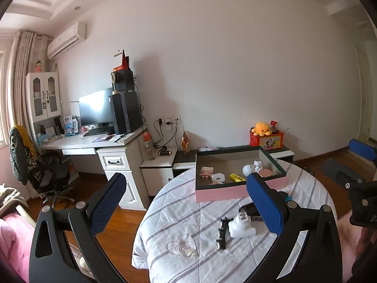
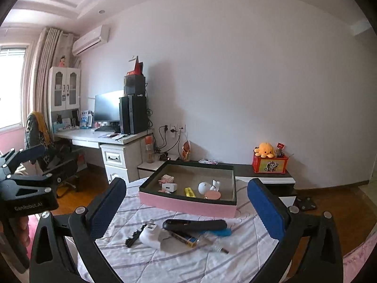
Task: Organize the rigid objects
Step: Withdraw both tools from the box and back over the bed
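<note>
A pink box (image 1: pixel 219 192) (image 2: pixel 188 206) with dark rim stands on a round table with striped cloth (image 1: pixel 183 214) (image 2: pixel 146 259). Inside lie a white charger (image 2: pixel 169 187), a yellow item (image 2: pixel 190 192), a white figure (image 2: pixel 205 187) and a round pink case (image 2: pixel 212 195). In front of the box lie a white plug adapter (image 1: pixel 241 227) (image 2: pixel 150 235), a black hair clip (image 1: pixel 222 233) (image 2: pixel 134 237), a clear heart clip (image 1: pixel 181 247), a black stapler (image 2: pixel 194 225) and a blue item (image 2: pixel 220 232). My left gripper (image 1: pixel 186 202) and right gripper (image 2: pixel 186 207) are open and empty above the table.
A white desk (image 1: pixel 94 141) with monitor and computer tower stands at the left, with an office chair (image 1: pixel 35 165) beside it. A low cabinet (image 2: pixel 266 174) behind the table carries a red box with a yellow plush (image 2: pixel 267 158). Wooden floor surrounds the table.
</note>
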Motion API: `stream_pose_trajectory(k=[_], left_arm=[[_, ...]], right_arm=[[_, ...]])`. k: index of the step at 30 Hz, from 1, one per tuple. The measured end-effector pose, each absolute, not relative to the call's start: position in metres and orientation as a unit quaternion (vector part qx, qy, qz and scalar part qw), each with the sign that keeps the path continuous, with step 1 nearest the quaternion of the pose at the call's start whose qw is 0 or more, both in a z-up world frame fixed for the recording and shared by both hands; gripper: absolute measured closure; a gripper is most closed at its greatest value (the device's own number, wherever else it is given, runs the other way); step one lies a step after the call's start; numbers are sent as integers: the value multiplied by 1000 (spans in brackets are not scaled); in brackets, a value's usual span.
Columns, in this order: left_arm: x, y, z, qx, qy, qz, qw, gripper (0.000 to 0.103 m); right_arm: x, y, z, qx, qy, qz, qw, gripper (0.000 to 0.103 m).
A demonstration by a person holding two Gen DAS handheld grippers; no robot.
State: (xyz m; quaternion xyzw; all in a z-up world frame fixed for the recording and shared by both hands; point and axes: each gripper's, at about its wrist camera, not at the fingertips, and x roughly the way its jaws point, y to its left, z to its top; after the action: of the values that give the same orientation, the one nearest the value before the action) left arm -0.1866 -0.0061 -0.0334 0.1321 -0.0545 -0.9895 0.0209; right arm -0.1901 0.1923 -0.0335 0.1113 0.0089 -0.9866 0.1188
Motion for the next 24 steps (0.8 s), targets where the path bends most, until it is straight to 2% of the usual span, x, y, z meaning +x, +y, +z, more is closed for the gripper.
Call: stream_pose_trajectory(k=[11, 24], left_arm=[[-155, -18, -30, 120, -51, -991, 37, 0], [-154, -16, -32, 129, -60, -989, 35, 0]], right_arm=[[-162, 189, -33, 109, 4, -986, 125, 0], [-157, 182, -34, 117, 10, -985, 127, 0]])
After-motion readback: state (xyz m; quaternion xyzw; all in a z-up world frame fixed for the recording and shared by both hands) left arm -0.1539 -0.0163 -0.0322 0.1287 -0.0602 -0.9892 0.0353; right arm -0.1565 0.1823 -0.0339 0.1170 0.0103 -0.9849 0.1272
